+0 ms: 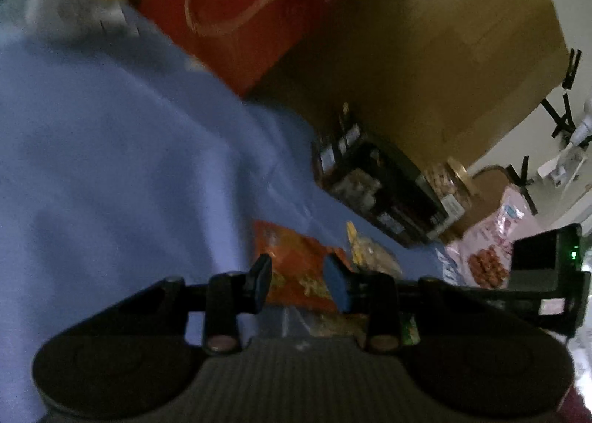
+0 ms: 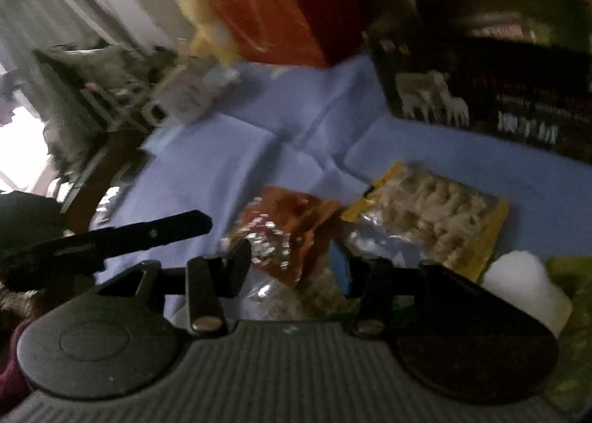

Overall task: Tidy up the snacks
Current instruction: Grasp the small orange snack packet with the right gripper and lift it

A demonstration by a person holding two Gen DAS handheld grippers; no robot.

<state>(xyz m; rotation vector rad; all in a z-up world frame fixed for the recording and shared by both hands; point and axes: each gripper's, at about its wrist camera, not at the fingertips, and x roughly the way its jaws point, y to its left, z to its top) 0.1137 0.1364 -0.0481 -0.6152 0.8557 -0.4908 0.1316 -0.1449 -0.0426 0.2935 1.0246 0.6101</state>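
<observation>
Both claws stand with their fingers apart, clamped on nothing. The left gripper (image 1: 298,284) hovers over the orange snack packet (image 1: 296,267), which lies on the blue cloth (image 1: 111,164). The right gripper (image 2: 292,264) hangs above that same packet (image 2: 292,223). Just right of the packet lies the yellow-edged clear bag (image 2: 436,212); beyond the bag stands the dark box (image 2: 499,90). Left of the packet, the cloth lies bare up to its edge.

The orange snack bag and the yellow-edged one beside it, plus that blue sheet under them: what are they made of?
Orange snack bag: probably glossy foil or plastic film; it crinkles and glints. Yellow-edged bag: clear plastic, since the pale pieces inside show through. Blue sheet: matte and creased, likely cloth, though blur leaves that open.
</observation>
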